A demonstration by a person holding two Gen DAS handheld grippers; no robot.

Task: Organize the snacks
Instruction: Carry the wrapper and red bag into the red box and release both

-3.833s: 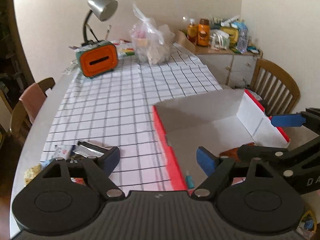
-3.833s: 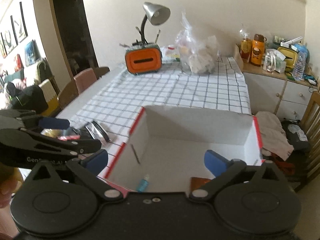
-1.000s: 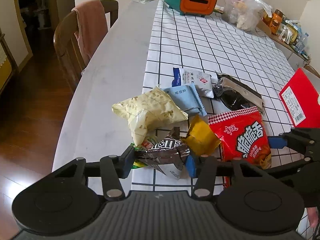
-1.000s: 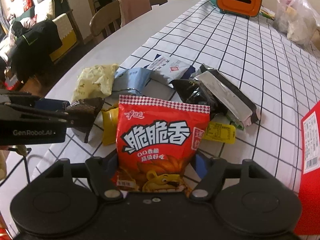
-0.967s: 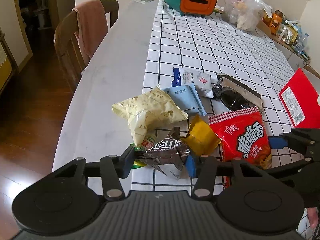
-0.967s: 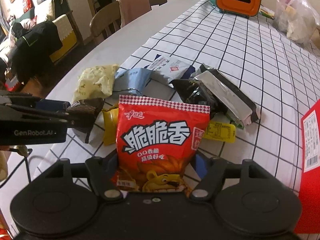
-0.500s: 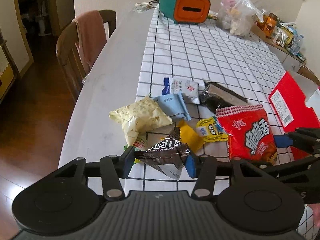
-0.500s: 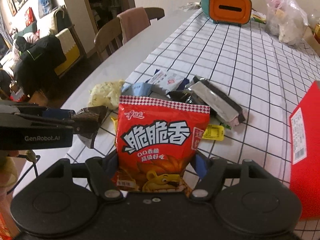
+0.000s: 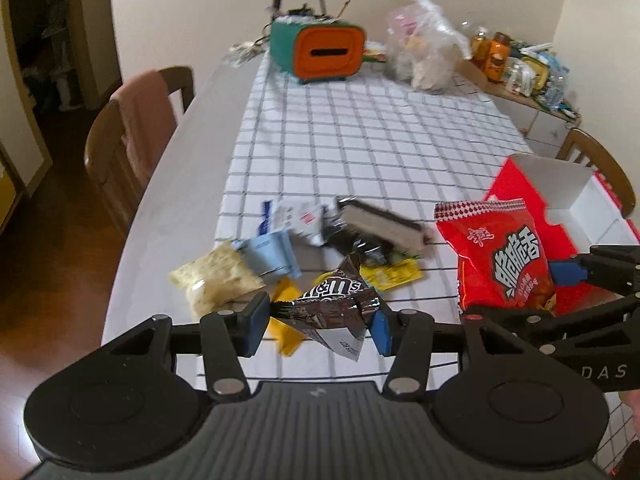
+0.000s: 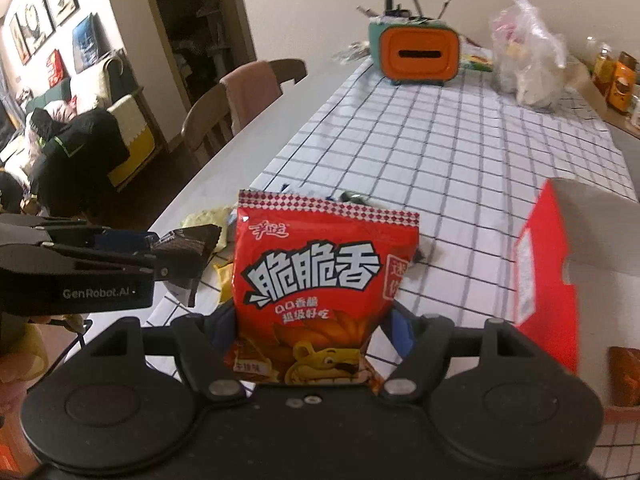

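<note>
Showing the red box (image 9: 516, 184) open w/ white inside, left view also caught loose packets (image 9: 280, 248) on the counter (image 9: 360, 140); right view hid them. Right hand-held gripper (image 10: 312, 330) clamped red snack bag (image 10: 320, 272); left hand-held gripper (image 9: 318, 322) clamped brown candy packet (image 9: 332, 304), both above counter.

Snack pile (image 9: 320, 236) motion-blurred; red box (image 10: 548, 272) cut off at right edge.

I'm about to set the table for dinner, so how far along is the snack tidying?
Early. Done: I can't tell; the little that shows of the red box looks bare. In hand: the left gripper grips a brown M&M's packet, the right gripper a red chip bag, both lifted off the table. Left: several packets, among them a pale yellow bag and a black pouch, lie on the checked cloth.
</note>
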